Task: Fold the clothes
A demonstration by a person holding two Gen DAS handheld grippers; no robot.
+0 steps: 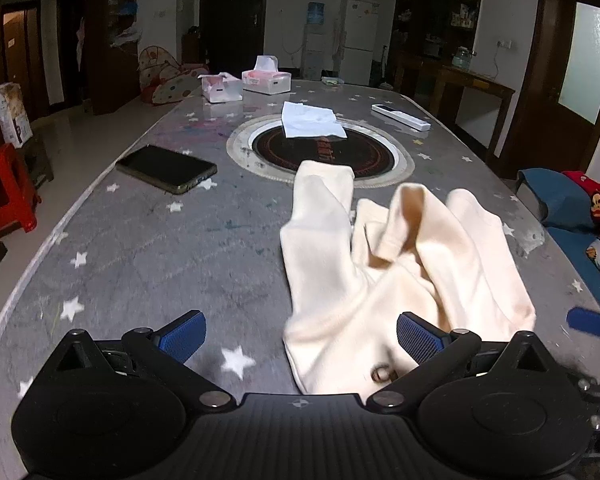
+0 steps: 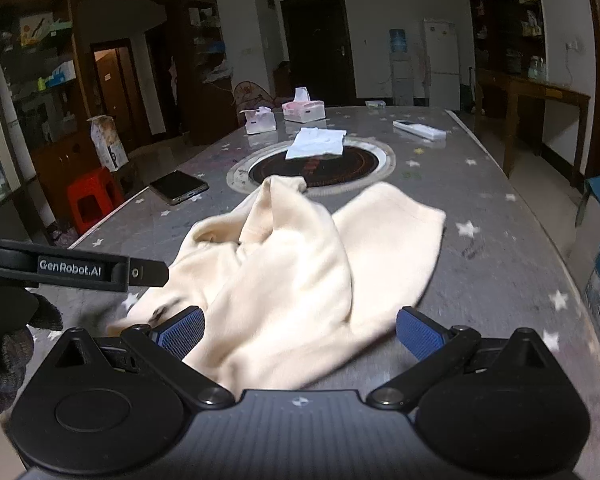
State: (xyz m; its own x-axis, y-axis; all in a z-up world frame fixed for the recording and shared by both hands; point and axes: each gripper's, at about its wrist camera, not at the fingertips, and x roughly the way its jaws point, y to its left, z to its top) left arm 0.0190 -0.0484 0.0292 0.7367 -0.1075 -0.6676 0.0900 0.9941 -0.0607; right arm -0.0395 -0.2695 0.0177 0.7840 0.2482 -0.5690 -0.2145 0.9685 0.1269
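Note:
A cream garment [image 1: 384,264] lies crumpled on the grey star-patterned table [image 1: 140,248], with one sleeve reaching toward the round inset. It also shows in the right wrist view [image 2: 300,268]. My left gripper [image 1: 300,338] is open, its blue pads wide apart, with the garment's near edge lying between them on the right side. My right gripper [image 2: 300,334] is open above the garment's near fold. The left gripper's body [image 2: 80,270] shows at the left of the right wrist view, held by a gloved hand.
A black phone [image 1: 166,168] lies at the left. A folded white cloth [image 1: 312,120] rests on the round dark inset [image 1: 320,152]. Two tissue boxes [image 1: 266,80] and a white remote [image 1: 400,117] sit farther back. A red stool [image 1: 4,192] stands left of the table.

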